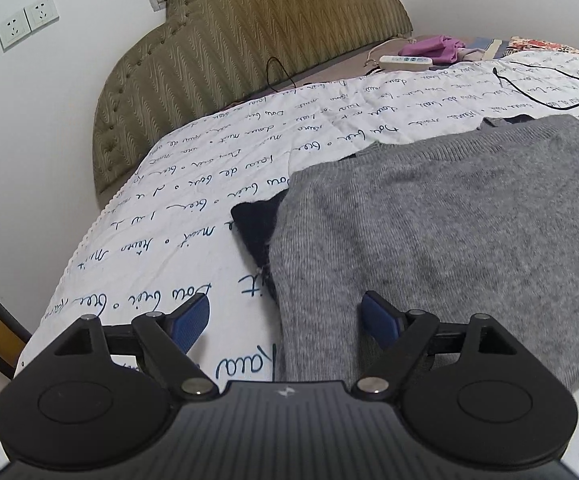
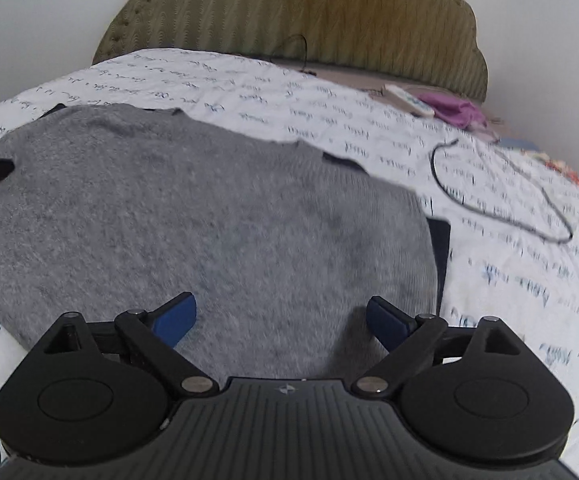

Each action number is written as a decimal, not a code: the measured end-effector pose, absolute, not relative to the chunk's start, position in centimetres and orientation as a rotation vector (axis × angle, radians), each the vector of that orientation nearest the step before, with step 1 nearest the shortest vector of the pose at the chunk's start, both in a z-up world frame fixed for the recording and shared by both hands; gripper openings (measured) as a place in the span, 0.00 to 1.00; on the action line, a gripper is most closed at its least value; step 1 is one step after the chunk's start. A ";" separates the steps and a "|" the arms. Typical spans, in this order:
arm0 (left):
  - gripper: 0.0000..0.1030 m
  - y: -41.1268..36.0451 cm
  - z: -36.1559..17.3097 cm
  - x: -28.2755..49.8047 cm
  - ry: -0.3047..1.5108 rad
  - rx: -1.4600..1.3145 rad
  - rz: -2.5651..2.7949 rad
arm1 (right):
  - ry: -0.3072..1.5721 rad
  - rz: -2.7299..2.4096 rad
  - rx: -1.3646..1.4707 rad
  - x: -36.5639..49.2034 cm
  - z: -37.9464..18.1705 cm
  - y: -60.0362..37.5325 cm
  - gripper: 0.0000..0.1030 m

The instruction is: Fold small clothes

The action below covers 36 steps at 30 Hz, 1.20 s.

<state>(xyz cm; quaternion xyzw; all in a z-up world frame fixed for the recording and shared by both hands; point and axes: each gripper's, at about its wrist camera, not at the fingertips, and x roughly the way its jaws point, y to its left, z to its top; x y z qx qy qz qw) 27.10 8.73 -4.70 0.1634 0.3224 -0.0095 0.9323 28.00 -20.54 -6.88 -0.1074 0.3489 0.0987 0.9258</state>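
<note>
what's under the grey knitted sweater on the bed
A dark navy fabric piece pokes out at its edges, on the white script-printed bedsheet. The grey knitted sweater covers the rest.

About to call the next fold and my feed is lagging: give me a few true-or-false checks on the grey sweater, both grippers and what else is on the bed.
1. Both the left gripper and the right gripper are open with nothing pinched. True.
2. The grey sweater hangs over the headboard. False: it lies flat on the white printed bedcover.
3. A dark garment peeks out from under the sweater's edge. True.
4. The black cable lies across the sweater. False: it loops on the bedcover beside it.
5. The white remote lies by the purple cloth. True.
</note>
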 end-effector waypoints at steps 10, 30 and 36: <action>0.82 11.3 -3.5 22.9 0.693 0.145 -0.012 | 0.639 0.259 -0.231 24.5 -5.4 -19.6 0.91; 0.15 18.4 -8.2 21.3 0.739 -0.929 -0.167 | 0.621 0.312 -0.433 21.9 -6.6 -15.8 0.92; 0.09 20.4 -8.2 20.6 0.725 -0.866 -0.123 | 0.576 0.332 -0.488 20.8 -5.7 -13.8 0.91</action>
